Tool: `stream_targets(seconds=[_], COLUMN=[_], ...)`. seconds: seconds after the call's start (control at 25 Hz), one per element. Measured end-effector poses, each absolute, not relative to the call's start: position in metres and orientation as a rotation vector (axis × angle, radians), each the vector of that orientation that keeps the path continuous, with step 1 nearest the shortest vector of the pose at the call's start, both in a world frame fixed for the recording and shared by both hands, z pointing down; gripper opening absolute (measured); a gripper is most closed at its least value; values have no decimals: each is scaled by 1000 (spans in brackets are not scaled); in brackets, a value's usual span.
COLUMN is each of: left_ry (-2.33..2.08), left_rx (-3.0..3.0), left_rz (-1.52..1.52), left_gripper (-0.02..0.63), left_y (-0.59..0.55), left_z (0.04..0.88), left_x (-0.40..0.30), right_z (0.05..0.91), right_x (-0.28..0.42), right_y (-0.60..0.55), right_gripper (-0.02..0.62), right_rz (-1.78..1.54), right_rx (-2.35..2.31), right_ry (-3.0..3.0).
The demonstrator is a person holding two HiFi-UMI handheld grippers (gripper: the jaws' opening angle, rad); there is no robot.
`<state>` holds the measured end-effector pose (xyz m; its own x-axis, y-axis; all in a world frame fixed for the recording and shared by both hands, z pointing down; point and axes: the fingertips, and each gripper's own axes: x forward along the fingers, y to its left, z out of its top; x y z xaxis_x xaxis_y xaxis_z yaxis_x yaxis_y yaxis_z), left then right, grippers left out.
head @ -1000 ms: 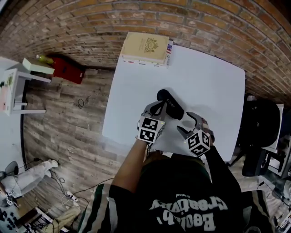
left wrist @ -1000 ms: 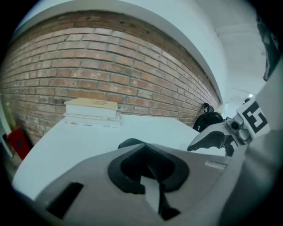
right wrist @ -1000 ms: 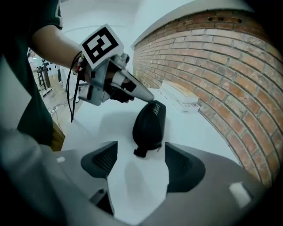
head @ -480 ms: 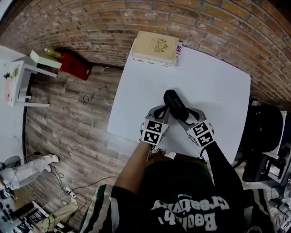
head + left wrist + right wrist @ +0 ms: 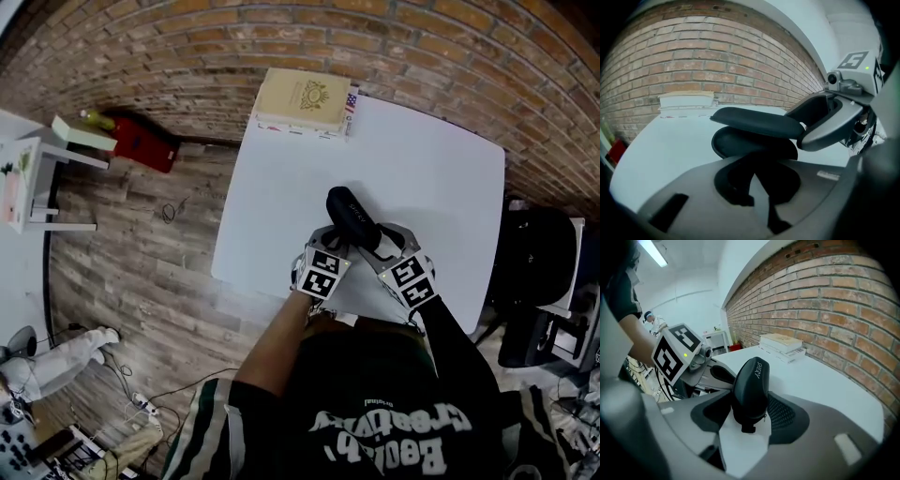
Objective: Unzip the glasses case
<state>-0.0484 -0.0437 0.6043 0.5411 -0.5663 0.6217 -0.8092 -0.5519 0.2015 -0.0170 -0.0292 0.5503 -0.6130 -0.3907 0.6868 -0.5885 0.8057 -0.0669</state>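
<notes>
One case (image 5: 352, 217) is over the near half of the white table (image 5: 441, 159), slanting away from you. Your right gripper (image 5: 750, 404) clamps its near end, a pad pressing each side, and the zip pull (image 5: 749, 428) hangs just below. Your left gripper (image 5: 757, 183) is closed, with its tips right beside the case's left flank. You can't tell whether it pinches anything. A book (image 5: 302, 100) sits at the table's far edge by the brick wall (image 5: 187, 37).
</notes>
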Motion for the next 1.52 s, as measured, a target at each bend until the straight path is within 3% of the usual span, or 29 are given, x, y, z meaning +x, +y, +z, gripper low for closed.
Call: stream_targets(seconds=[0.36,0.48,0.92,1.24,1.52], left_ry=[-1113,-1121,-1150,-1193,-1333], left_rx=[2265,2250,2141,2235,2361], left_rz=[672,679,635,572,413], left_gripper=[5,5,5,5,6], left_y=[-47,-48,-49,-44,-52], left_z=[597,598,601,558,469], left_x=[-49,-50,-61,-77,-107], right_z=[529,548,603,536,441], right_x=[31,51,65,58,76], right_y=[-70,-84,-80,-69,-63], right_gripper=[70,51,51,62,72], right_rz=[299,405,729,598,347], right_rx=[1006,1072,1129,1230,1379], right_ry=[-2262,-2214,-2062,-2238,-2362])
